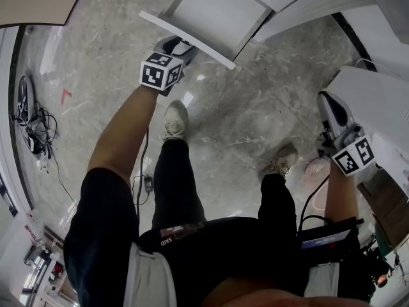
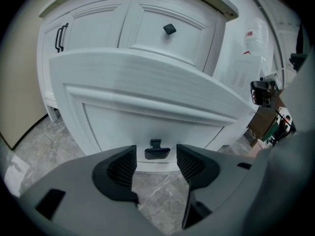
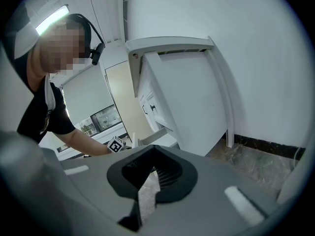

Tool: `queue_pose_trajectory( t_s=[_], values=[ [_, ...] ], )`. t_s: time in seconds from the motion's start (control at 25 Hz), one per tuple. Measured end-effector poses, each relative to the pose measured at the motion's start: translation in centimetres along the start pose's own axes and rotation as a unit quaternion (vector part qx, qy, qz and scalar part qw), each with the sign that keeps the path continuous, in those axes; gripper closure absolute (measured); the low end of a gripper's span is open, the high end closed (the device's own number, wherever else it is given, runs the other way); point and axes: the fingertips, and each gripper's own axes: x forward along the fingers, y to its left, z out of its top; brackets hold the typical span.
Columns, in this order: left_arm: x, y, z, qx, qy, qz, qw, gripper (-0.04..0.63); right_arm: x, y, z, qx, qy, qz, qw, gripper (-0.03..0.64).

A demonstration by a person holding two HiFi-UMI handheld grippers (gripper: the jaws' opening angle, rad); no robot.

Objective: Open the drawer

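1. Grey marbled floor (image 1: 255,107) runs up to a white cabinet (image 2: 98,21). The drawer (image 2: 138,124) stands pulled well out of the cabinet's front, below a second, closed drawer.
2. A black handle (image 2: 157,153) sits near the lower edge of the drawer front, midway between its side edges.
3. The left gripper (image 2: 156,163) points down at that handle with its jaws spread. The handle lies in the gap, and neither pad touches it.
4. The right gripper (image 3: 150,173) hangs well apart at the person's side, near another white unit. Its jaws are pressed together on nothing.
5. Judged from this, the opening looks done and only backing the left gripper away remains.
6. Risk: if the gripper draws off at a slant, a pad could hook the handle and jerk the drawer sideways or push it back in.
7. Risk: pulling further might bring the drawer off its runners. How much of it is still inside the cabinet is hard to tell from these angles.
8. Risk: the person's shoe (image 1: 174,120) is near the drawer's front edge, so a step forward could knock it.
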Motion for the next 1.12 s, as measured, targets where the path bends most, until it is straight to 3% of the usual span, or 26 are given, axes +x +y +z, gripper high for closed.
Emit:
queue_pose_trajectory(
  t_s=[0.28, 0.52, 0.76, 0.96, 1.12],
  values=[
    [-5.4, 0.6, -0.3, -0.047, -0.036, 0.042, 0.9974, 0.353, -1.6, 0.2, 1.7, -0.003, -0.010, -0.005, 1.000, 0.620],
    [-15.1, -2.3, 3.0, -0.070, -0.087, 0.063, 0.9917, 0.353, -4.6, 1.9, 7.9, -0.010, -0.042, -0.016, 0.999, 0.620],
    [-23.9, -8.6, 14.1, -0.055, -0.158, 0.030, 0.9855, 0.354, -8.9, 5.0, 17.3, -0.029, -0.082, -0.030, 0.996, 0.620],
    [-31.4, -14.0, 25.6, -0.049, -0.241, -0.011, 0.9693, 0.376, -13.7, 7.8, 25.6, -0.038, -0.122, -0.049, 0.991, 0.620],
    [-37.8, -18.3, 34.9, -0.028, -0.296, -0.033, 0.9541, 0.487, -17.7, 10.3, 32.8, -0.052, -0.140, -0.065, 0.987, 0.620]
  ],
)
